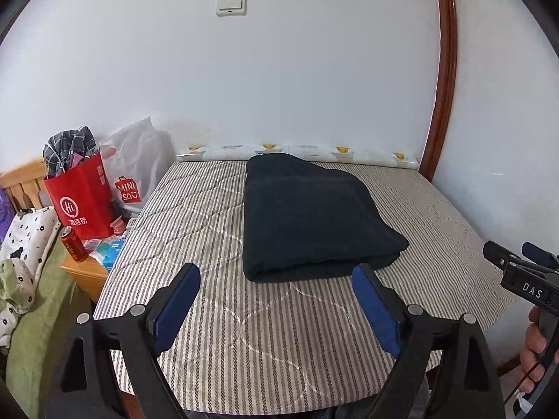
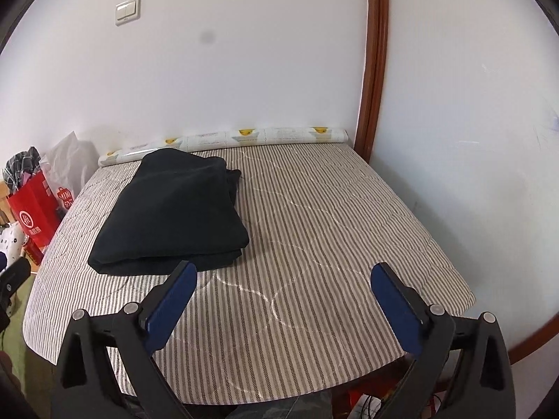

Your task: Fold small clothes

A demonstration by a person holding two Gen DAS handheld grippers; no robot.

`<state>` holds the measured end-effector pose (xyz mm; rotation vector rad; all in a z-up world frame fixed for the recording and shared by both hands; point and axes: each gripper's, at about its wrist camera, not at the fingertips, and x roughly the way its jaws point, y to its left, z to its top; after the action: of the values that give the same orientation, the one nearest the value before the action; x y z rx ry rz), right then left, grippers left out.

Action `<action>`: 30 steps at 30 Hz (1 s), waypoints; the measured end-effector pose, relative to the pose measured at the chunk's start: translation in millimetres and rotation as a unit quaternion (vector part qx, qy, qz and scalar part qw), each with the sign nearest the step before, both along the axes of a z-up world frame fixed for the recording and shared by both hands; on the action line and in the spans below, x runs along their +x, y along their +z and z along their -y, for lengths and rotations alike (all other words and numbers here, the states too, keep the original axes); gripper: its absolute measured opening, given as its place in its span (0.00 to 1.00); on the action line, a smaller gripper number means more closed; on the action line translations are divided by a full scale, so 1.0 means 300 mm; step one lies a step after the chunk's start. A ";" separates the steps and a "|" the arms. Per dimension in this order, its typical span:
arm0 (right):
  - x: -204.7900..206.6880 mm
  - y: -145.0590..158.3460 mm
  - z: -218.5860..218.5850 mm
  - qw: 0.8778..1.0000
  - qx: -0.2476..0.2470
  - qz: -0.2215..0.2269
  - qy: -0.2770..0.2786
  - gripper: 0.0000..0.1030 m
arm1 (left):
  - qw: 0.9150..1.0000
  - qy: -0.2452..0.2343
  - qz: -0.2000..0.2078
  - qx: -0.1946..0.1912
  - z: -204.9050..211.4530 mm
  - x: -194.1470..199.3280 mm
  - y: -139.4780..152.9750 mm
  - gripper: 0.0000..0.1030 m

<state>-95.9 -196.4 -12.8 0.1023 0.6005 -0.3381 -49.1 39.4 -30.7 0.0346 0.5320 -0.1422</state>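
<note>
Dark, nearly black cloth (image 1: 314,216) lies folded into a thick rectangle on the striped quilted cover of our tabletop (image 1: 216,314), toward the far side and a little left of the middle as the right wrist view has it, its back end close to a patterned roll (image 1: 300,152) along the white wall. Our left tongs (image 1: 276,272) hang low over the near part of the cover with their blue pads spread wide and nothing between them; the folded cloth's near edge sits just beyond the tips (whether the right pad brushes it, we cannot tell). Our right tongs (image 2: 284,269) are equally wide and empty, over bare stripes to the right of the cloth, with the left pad's tip just beside the cloth's near corner. Off the tabletop's left edge stand a red paper bag (image 1: 82,202), a white plastic bag (image 1: 139,171) and a red can (image 1: 74,244).
</note>
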 end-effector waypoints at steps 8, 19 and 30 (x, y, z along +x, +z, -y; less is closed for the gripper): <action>-0.009 0.002 -0.002 1.000 -0.009 -0.003 -0.007 0.96 | 1.000 -0.002 -0.003 -0.007 -0.002 -0.004 -0.002 0.86; -0.019 0.007 -0.030 1.000 -0.014 -0.001 -0.001 0.96 | 1.000 -0.008 -0.008 -0.003 0.023 -0.002 -0.005 0.86; -0.018 0.005 -0.026 1.000 -0.012 0.000 0.002 0.96 | 1.000 -0.015 -0.006 -0.004 0.026 -0.011 0.001 0.86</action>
<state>-101.2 -188.6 -11.3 0.0773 0.5972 -0.3420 -52.3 31.8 -30.6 0.0345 0.5427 -0.1742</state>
